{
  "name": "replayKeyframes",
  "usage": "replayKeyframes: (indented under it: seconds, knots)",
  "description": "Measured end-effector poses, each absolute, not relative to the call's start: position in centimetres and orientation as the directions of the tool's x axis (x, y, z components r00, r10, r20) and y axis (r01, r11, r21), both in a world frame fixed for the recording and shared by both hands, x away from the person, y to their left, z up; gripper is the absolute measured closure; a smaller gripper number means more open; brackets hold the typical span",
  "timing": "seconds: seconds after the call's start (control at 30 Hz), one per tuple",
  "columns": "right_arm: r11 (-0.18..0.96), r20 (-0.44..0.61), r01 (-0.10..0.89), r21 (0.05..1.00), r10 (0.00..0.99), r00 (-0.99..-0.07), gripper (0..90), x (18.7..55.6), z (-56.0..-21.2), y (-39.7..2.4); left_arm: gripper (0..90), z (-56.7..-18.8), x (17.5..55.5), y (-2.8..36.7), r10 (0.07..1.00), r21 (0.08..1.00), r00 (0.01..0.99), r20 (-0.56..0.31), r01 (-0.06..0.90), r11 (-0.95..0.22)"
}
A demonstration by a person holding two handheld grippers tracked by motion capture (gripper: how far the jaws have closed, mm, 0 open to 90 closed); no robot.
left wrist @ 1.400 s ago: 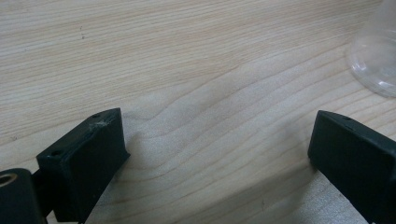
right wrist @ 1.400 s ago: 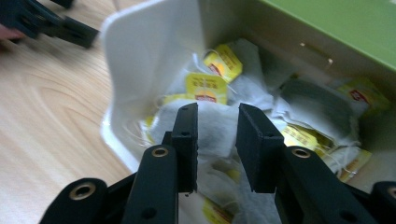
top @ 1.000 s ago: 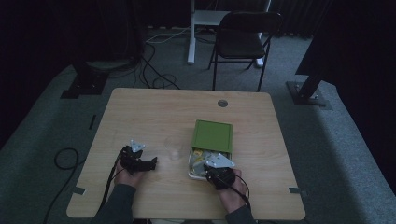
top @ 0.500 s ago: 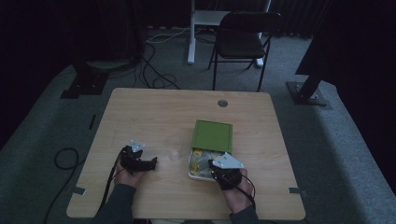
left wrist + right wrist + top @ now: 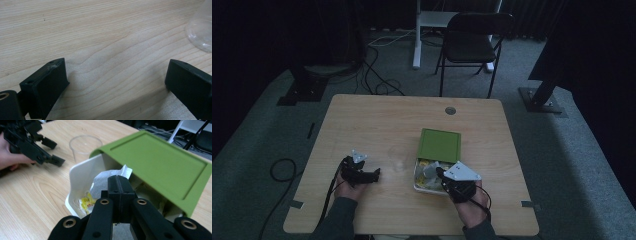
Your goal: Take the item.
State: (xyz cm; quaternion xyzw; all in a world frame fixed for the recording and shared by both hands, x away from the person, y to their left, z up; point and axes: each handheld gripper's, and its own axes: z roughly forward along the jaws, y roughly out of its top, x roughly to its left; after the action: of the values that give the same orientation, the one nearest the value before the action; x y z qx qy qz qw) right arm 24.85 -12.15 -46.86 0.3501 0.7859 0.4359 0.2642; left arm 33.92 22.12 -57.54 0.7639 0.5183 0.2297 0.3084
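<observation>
Two black handheld grippers work at a pale wooden counter (image 5: 377, 120) with a light grain. At the left, the left gripper (image 5: 373, 174) lies low over bare wood near the front edge, held by the person's left hand (image 5: 346, 186); its fingers (image 5: 45, 85) are spread wide apart with nothing between them, only the grain of the counter showing in the gap. Just beyond its right finger stands a clear plastic cup (image 5: 201, 32), upright and apart from the fingers; in the right gripper view the same cup sits between the left gripper and the box.

Right of the cup sits a white rectangular plastic box (image 5: 82, 177) with a flat green rectangular lid (image 5: 160, 162). The lid is slid toward the far side, covering the back of the box and leaving the near part uncovered. Inside lie tea bags: a grey-white paper sachet (image 5: 102, 181) and a yellow tag or wrapper (image 5: 86, 203) below it.

The right gripper (image 5: 119, 185), in the person's right hand (image 5: 474, 207), reaches into the uncovered near part of the box. Its fingers are pressed together at the paper sachet; whether paper is actually pinched between them I cannot tell.
</observation>
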Motion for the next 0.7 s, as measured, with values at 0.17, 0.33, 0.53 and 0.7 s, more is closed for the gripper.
replayKeyframes:
  seconds: [0.17,0.33,0.53,0.7]
  knots:
    - [0.361,-0.094,0.299,0.883,0.761,-0.642,90.0,24.6,-45.5,-12.6,4.8,-57.5,33.9,22.1,0.934,0.709,0.356,0.03,0.651,-0.271]
    - [0.368,-0.114,0.277,0.887,0.757,-0.644,90.0,24.5,-44.6,-12.7,4.8,-57.5,33.9,22.1,0.934,0.709,0.356,0.029,0.651,-0.271]
    - [0.368,-0.129,0.254,0.894,0.757,-0.641,90.0,24.3,-43.8,-12.9,4.8,-57.5,33.9,22.1,0.934,0.709,0.357,0.029,0.651,-0.271]
    - [0.361,-0.137,0.235,0.903,0.758,-0.638,90.0,24.3,-42.9,-13.1,4.8,-57.5,33.9,22.1,0.934,0.709,0.357,0.029,0.651,-0.271]
